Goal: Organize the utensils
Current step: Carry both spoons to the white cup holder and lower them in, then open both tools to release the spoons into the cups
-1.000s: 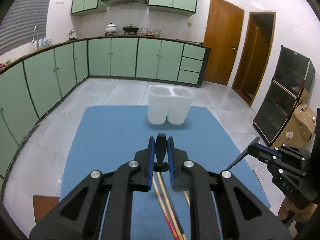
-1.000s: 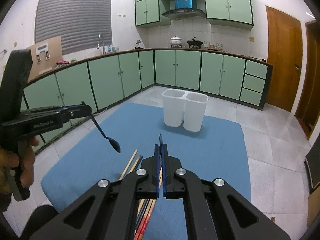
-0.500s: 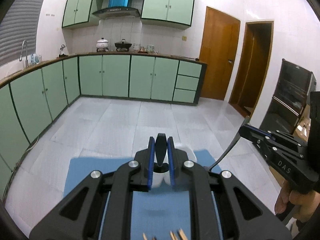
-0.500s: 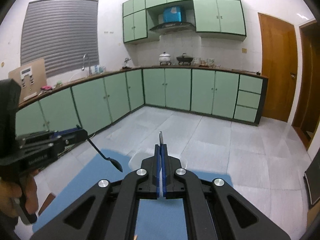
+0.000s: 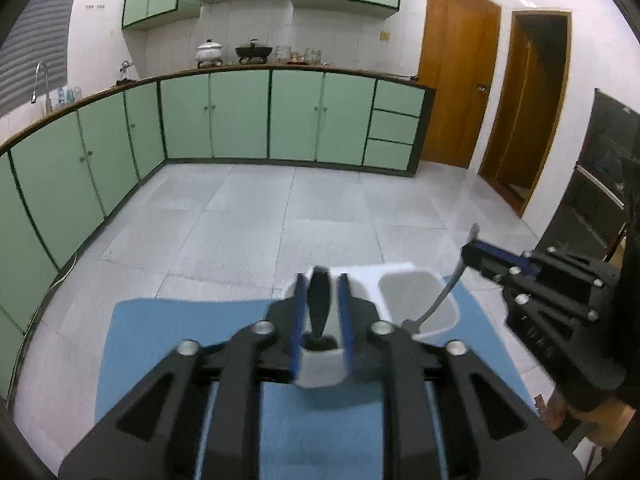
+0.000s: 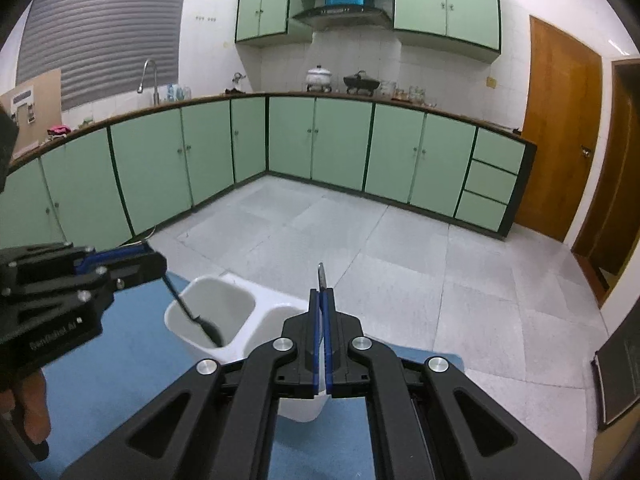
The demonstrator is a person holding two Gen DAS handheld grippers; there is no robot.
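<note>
Two grippers over my white two-compartment holder (image 5: pixel 416 300), left gripper (image 5: pixel 321 294) jaws just opening around black spoon (image 5: pixel 319 296), right gripper (image 6: pixel 322 300) clenched on metal utensil (image 6: pixel 321 276).

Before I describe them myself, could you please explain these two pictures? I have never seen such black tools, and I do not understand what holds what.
There is no robot here. A person holds one hand-held claw in each hand, and each claw carries a camera that looks forward along its two fingers. So each picture is taken from one claw and shows the other claw at the side.

On the blue mat stands a white holder with two compartments. The left claw has a black spoon between its fingers, with the spoon's bowl already inside one compartment. Its jaws have just been opening, and gaps show beside the spoon. The right claw is shut on a metal utensil, which reaches down toward the other compartment.
</note>
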